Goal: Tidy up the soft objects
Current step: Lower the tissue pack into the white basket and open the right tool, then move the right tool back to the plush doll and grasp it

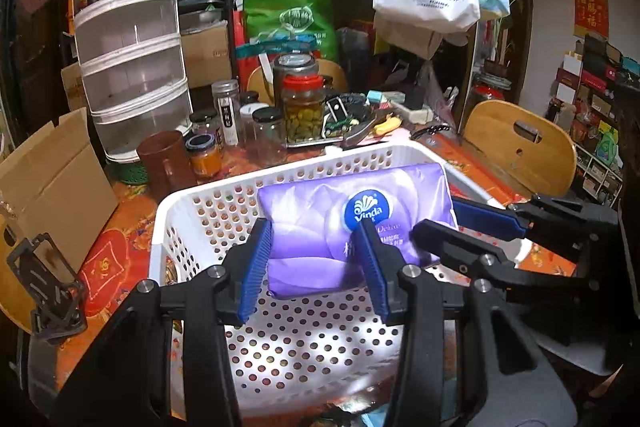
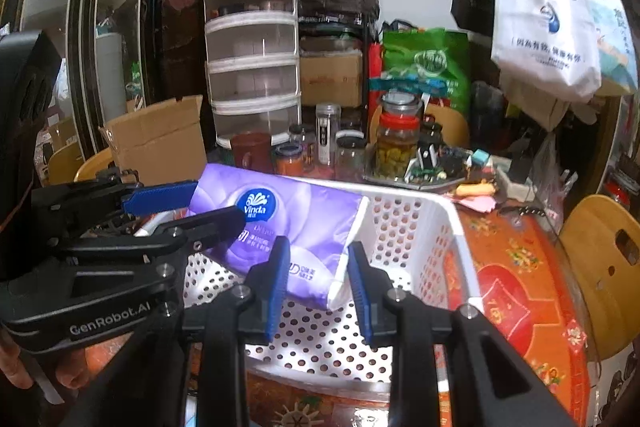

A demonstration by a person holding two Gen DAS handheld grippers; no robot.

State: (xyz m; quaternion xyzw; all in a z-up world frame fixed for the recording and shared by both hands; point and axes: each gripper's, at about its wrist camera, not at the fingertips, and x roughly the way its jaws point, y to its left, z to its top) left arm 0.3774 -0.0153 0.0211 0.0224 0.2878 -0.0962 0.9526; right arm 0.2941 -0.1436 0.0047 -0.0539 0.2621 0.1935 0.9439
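Behind, a pickle jar [image 1: 303,110] stands among smaller jars [image 1: 266,131], beside stacked clear drawers [image 1: 132,43] and a cardboard box [image 1: 52,183].

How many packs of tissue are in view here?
1: a purple Vinda tissue pack, held above the white perforated basket by the left gripper and the right gripper, one at each end. The basket's floor shows no others.

The left gripper [image 1: 314,259] points forward and downward over the white basket [image 1: 176,203]. Its blue pads press the left part of the purple tissue pack [image 1: 320,203], one on each side. The right gripper [image 2: 318,281] also tilts down above the basket and holds the right end of the pack; the contact on its right pad seems light. Both grippers stand side by side, close together.
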